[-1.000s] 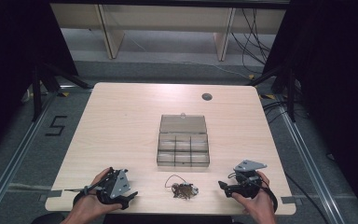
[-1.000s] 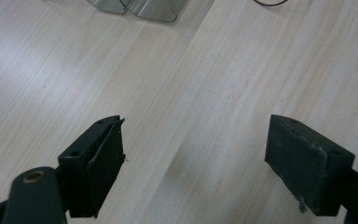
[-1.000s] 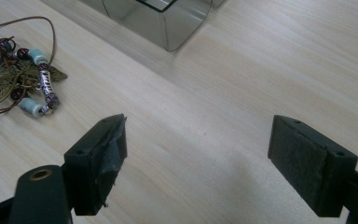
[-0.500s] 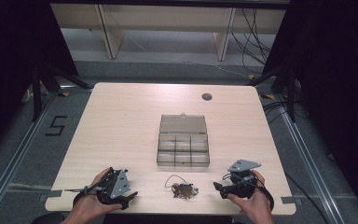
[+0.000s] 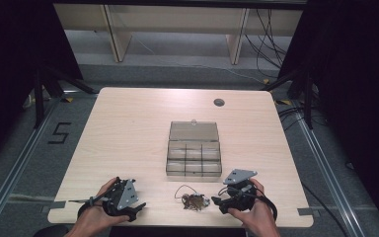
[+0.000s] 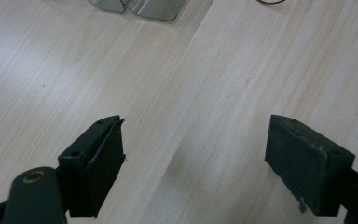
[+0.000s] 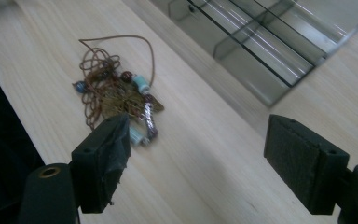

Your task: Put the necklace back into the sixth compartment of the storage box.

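**Right gripper nearer to the beaded cord**

The tangle of beaded cord (image 5: 193,200) lies on the counter (image 5: 128,133) just in front of the clear divided box (image 5: 194,155), towards the person, and apart from it. The right gripper (image 5: 219,201) sits just beside the tangle on its right, jaws spread and empty, pointing towards it. In the right gripper view the tangle (image 7: 116,95) lies ahead of the left-hand jaw, off the centre line between the jaws. The left gripper (image 5: 139,207) rests farther from the tangle on the opposite side, jaws spread over bare counter (image 6: 191,93). Judgement: the right gripper is better placed to take the tangle and needs a small shift to centre on it.
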Demonstrator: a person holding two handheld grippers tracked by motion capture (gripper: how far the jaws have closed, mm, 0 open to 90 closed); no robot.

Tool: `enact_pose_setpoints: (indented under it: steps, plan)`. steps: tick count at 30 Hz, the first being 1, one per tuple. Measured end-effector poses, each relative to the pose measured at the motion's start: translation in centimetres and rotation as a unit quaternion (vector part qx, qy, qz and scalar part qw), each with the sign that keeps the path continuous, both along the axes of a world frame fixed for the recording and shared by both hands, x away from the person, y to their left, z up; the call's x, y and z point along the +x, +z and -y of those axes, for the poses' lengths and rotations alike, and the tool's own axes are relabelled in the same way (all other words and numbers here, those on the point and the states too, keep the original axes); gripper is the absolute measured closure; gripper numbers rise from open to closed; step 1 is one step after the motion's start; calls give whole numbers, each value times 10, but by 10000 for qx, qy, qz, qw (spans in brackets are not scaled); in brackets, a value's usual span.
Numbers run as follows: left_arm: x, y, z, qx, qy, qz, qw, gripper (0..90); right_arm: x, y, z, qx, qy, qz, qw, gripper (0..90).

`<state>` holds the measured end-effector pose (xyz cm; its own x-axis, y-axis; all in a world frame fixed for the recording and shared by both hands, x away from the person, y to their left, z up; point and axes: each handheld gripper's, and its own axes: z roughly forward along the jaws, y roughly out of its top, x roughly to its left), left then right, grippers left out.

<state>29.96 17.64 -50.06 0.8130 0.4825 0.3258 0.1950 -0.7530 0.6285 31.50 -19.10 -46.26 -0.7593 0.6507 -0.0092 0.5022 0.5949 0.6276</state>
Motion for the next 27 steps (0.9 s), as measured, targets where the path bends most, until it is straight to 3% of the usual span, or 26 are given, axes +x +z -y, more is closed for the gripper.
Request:
enact_pose_setpoints:
  steps: [1,9,16,22,27]
  plan:
    - [0,0,0,-22,-1,-6,10000,190,1,-1,-3,25,71,74,9999,233]
    - [-1,1,0,-5,10,-24,10000,190,-3,-2,-30,74,515,-39,9986,228]
    - [-1,0,0,-19,0,7,10000,190,-8,-12,-50,-197,739,-174,9969,228]
    - [-1,0,0,27,0,-34,10000,190,-3,-20,-61,-434,943,-126,9945,220]
    - [-1,1,0,6,12,-18,10000,190,-2,-23,-65,-577,912,-153,9940,218]
